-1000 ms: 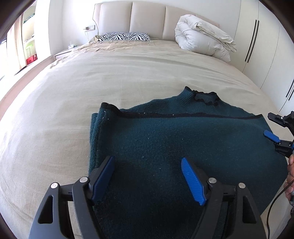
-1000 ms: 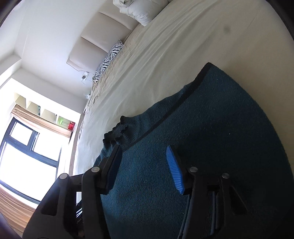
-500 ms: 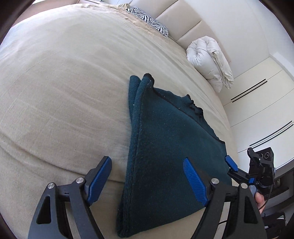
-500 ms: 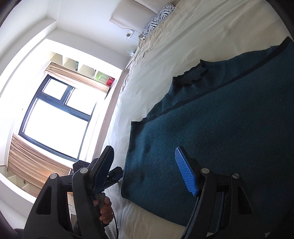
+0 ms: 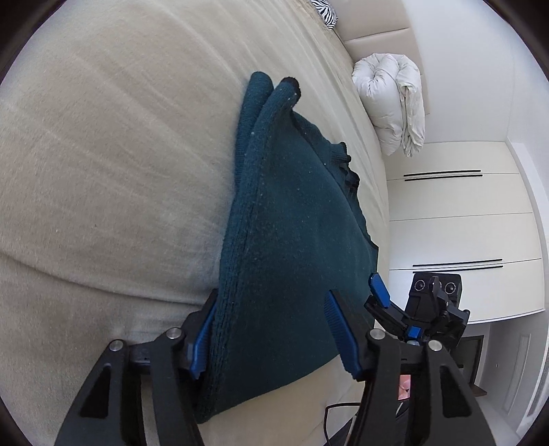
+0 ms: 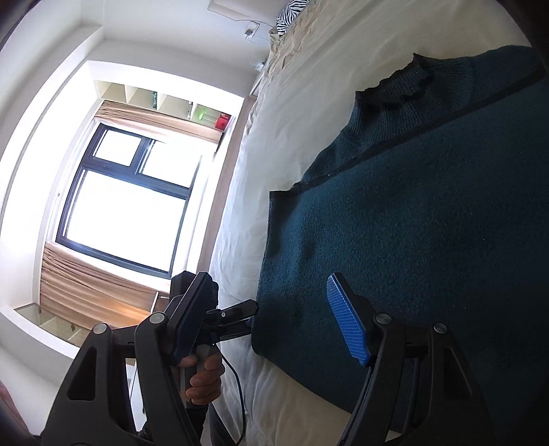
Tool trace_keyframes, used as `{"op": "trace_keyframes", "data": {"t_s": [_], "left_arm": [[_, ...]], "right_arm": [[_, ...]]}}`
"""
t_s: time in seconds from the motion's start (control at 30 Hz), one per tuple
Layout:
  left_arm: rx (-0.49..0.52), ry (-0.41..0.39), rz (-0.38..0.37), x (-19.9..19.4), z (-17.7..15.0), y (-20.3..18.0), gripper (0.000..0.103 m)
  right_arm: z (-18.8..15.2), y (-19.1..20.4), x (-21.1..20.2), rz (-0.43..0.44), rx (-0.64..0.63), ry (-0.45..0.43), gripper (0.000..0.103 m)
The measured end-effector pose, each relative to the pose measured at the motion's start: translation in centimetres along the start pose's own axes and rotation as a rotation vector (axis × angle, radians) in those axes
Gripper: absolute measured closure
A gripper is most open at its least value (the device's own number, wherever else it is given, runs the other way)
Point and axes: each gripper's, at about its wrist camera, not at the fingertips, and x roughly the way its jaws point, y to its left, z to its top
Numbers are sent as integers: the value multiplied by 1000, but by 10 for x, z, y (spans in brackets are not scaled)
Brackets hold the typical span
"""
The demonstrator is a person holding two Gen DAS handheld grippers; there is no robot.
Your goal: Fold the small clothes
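Observation:
A dark teal sweater [image 5: 291,223] lies folded on the beige bed [image 5: 103,171], collar towards the headboard. My left gripper [image 5: 271,338] is rolled on its side at the sweater's near corner. Its jaws are closing with the folded edge between them; one pad [image 5: 202,339] touches the edge and the other stands clear above the cloth. In the right wrist view the sweater [image 6: 429,223] fills the right half and the left gripper [image 6: 245,317] noses its corner. My right gripper [image 6: 271,319] stands open over the sweater's near edge, holding nothing. It also shows as the right gripper [image 5: 406,291] beyond the sweater.
A rolled white duvet [image 5: 391,103] and a zebra pillow [image 6: 291,13] lie by the headboard. White wardrobe doors [image 5: 456,212] stand past the bed's far side. A bright window [image 6: 130,206] is on the other side. A hand [image 6: 202,377] holds the left gripper's handle.
The left gripper has rolled sideways and dropped to the sweater's corner, its jaws narrowing around the folded edge. The right gripper has swung round to face across the sweater, still open.

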Motion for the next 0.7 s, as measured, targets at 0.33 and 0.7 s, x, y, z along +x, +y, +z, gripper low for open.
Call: {"op": "trace_keyframes", "data": {"t_s": [0.33, 0.7], "left_arm": [[-2, -42, -27, -8, -4, 12, 89], [99, -88, -25, -21, -6, -49, 89]], "right_arm": [[16, -16, 81, -98, 32, 144, 38], [19, -28, 51, 35, 102, 50, 38]]}}
